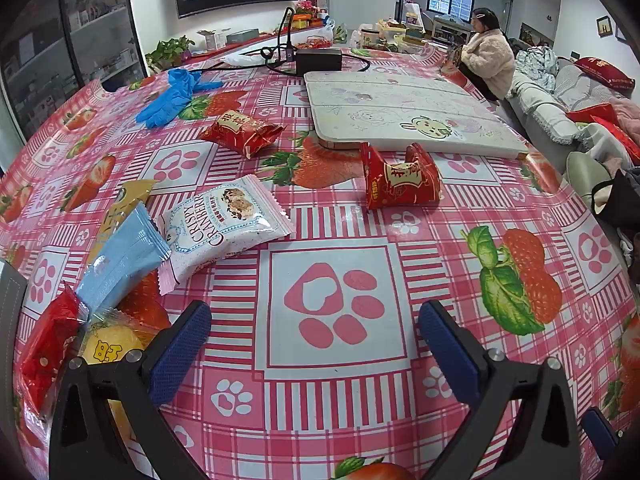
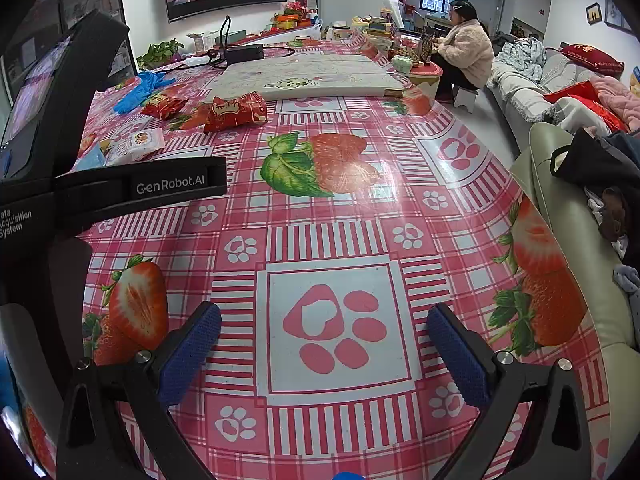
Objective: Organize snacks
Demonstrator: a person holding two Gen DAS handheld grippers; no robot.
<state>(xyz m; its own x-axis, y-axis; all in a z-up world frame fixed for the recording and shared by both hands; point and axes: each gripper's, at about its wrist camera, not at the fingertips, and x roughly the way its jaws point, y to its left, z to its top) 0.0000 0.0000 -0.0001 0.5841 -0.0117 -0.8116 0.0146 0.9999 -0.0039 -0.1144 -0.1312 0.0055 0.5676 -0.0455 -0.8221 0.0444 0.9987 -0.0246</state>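
Snacks scattered, both grippers empty

Left gripper [image 1: 314,346] and right gripper [image 2: 324,350] hover spread wide over bare tablecloth [image 1: 440,272]. Two red packets [image 1: 400,180] [image 1: 242,132] lie mid-table; a "Crispy Cranberry" pack [image 1: 224,224] sits beside a blue wrapper [image 1: 120,260] near the left edge.

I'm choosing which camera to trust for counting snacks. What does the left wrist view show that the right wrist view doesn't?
Only the left wrist view shows the yellow packet, the red packet and the orange-wrapped snack at its near left. Only the right wrist view shows the left gripper's body. Both show the cranberry packet, the blue packet, two red pouches, the blue gloves and the white mat.
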